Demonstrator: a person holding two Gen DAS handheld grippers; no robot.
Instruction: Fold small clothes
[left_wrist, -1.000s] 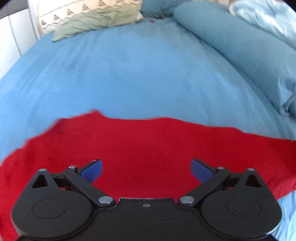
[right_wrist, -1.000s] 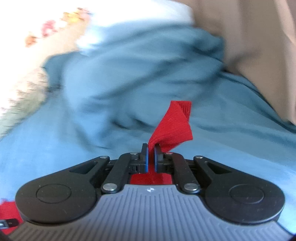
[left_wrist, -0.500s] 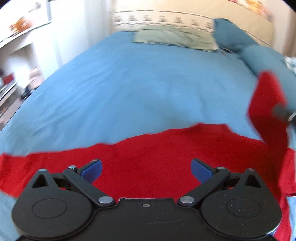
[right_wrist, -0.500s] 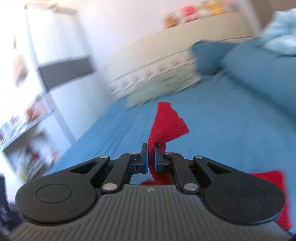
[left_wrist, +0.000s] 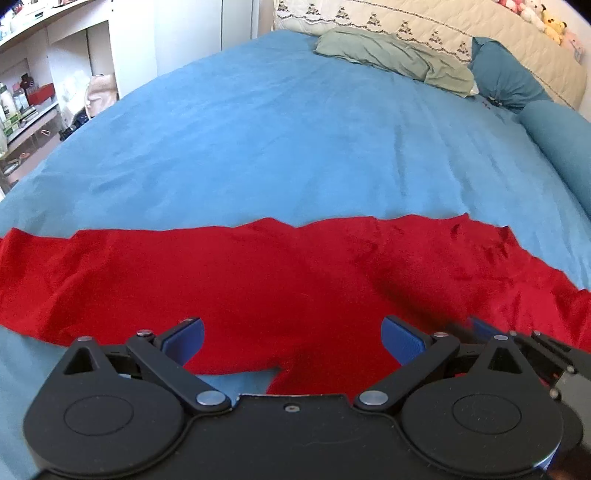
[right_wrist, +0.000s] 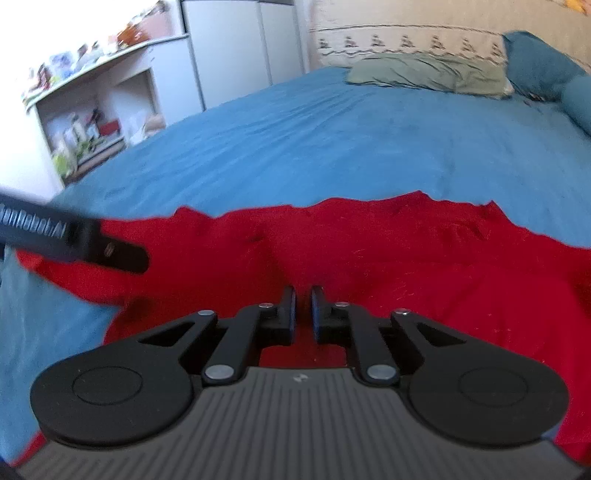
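Red sleeve end, lifted in right claw (right_wrist: 303, 308) half second back, now down on garment; both claws swung toward shelf side of room. Right claw opening, narrow gap, nothing pinched between pads. Left claw (left_wrist: 292, 336) wide apart, empty, hovering over red garment (left_wrist: 258, 280). Garment lies spread flat on blue bed (left_wrist: 295, 140), near edge. Green pillow (left_wrist: 395, 61) at headboard, well apart.

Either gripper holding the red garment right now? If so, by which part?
Neither. Left gripper is wide open above the red garment; right gripper jaws are opening, no cloth pinched between them.
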